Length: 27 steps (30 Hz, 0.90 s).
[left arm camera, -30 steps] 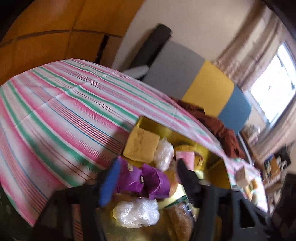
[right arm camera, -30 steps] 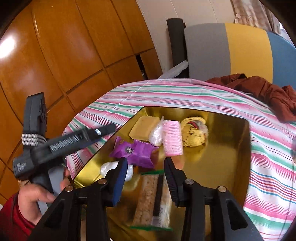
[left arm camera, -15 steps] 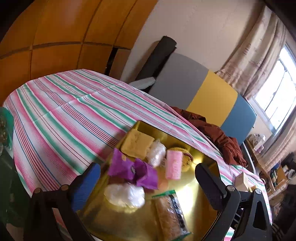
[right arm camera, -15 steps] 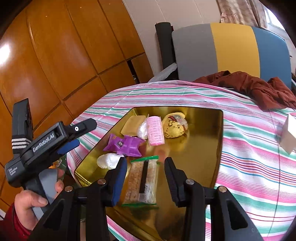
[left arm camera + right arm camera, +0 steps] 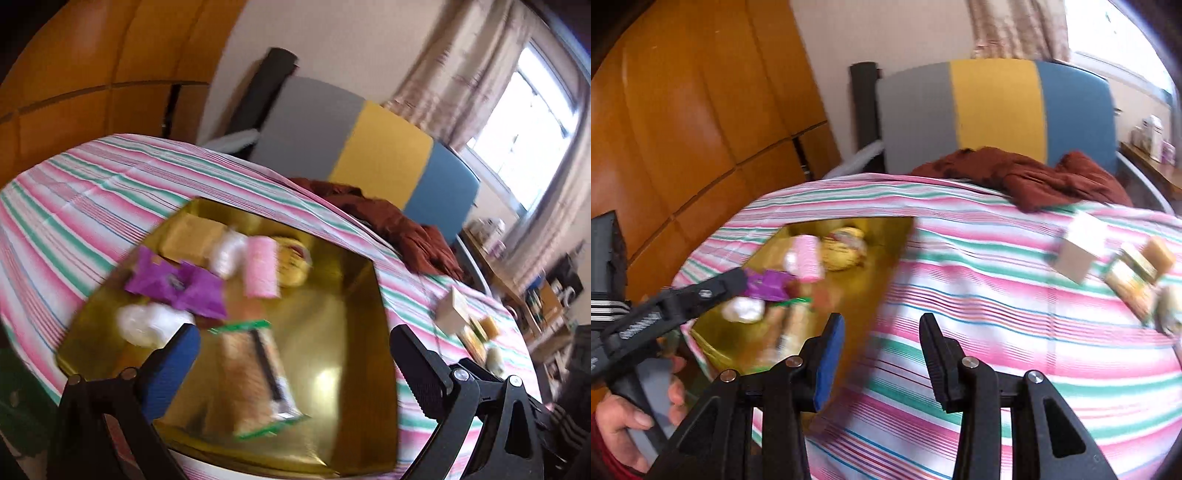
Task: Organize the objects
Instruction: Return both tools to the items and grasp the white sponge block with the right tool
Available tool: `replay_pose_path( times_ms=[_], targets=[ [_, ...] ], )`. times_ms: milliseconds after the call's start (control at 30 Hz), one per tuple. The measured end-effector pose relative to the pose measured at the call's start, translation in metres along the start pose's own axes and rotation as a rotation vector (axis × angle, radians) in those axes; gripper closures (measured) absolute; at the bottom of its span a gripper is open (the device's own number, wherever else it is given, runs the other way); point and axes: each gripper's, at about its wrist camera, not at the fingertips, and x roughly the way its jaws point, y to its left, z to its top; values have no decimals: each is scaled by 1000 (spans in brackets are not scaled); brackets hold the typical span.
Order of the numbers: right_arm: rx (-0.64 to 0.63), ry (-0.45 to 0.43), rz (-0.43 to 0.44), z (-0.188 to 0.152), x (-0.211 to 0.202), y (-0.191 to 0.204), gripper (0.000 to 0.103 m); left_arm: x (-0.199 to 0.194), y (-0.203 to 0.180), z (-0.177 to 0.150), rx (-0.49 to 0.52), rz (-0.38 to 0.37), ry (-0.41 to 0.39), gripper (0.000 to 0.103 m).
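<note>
A gold tray (image 5: 343, 325) (image 5: 871, 266) lies on the striped tablecloth. It holds a purple packet (image 5: 177, 284) (image 5: 764, 284), a white wrapped lump (image 5: 147, 321), a pink roll (image 5: 260, 266) (image 5: 809, 256), a yellow bun (image 5: 844, 247), a tan block (image 5: 192, 236) and a long cracker packet (image 5: 258, 373). My left gripper (image 5: 295, 345) is open and empty above the tray's near side. My right gripper (image 5: 881, 334) is open and empty above the cloth just right of the tray. A beige box (image 5: 1076, 251) (image 5: 450, 308) and small snack packets (image 5: 1134, 275) lie on the cloth to the right.
A brown cloth (image 5: 1023, 177) lies at the table's far edge in front of a grey, yellow and blue chair back (image 5: 993, 107). Orange wood panelling (image 5: 683, 110) stands on the left. The left hand (image 5: 624, 424) holds its gripper at the tray's left.
Both grippers have swung to the right. The left gripper opened and let go of the purple packet a second ago. The right gripper moved from over the tray to over the bare cloth.
</note>
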Motion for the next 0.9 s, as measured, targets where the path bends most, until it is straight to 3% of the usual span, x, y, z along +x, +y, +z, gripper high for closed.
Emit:
replay_pose_path(
  times_ms=[300, 500, 667, 900],
  targets=[
    [169, 23, -126, -36, -15, -89, 61, 18, -80, -27, 160, -115, 104, 0],
    [179, 47, -196, -55, -26, -127, 61, 30, -139, -54, 283, -195, 187, 0],
    [232, 47, -265, -68, -39, -164, 61, 43, -161, -71, 335, -198, 259, 0],
    [245, 51, -371, -82, -58, -208, 58, 53, -172, -84, 383, -182, 293, 0]
  ],
)
